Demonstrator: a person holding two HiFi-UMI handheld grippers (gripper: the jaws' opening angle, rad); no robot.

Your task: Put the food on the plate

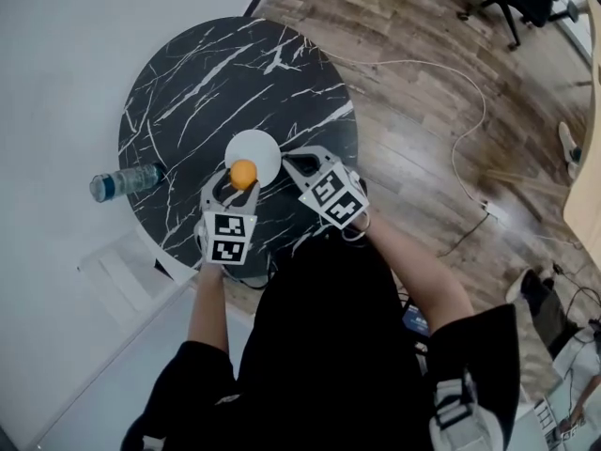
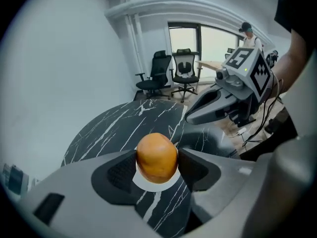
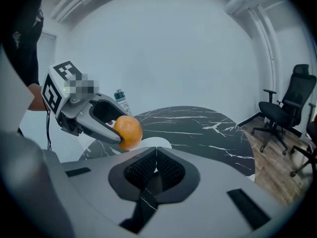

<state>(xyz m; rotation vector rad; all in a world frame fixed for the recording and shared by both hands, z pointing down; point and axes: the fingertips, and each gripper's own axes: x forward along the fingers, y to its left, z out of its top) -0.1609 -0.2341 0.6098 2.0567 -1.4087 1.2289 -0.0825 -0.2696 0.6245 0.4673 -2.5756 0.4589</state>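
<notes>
Left claw: nearest the person, at the near edge of the surface; its two jaws pinch the orange fruit from both sides, pads pressed against its skin.
Right claw: just beside the left one, on its right; jaws pressed together tip to tip, with nothing between them.
Orange fruit: round and orange, held in the left claw over the near left rim of the plate; whether it touches the plate I cannot tell.
Plate: small, round and white, bare apart from the fruit at its rim; it sits on the near half of the surface, just ahead of both claw tips.
Surface: round top, black with white marble veins.
Bottle: clear plastic, lying on its side at the left edge of the surface, well apart from the plate.
Floor: wood planks to the right of the surface, with a pale cable looping across them.
Office chairs: black, on castors, farthest off by the window.
</notes>
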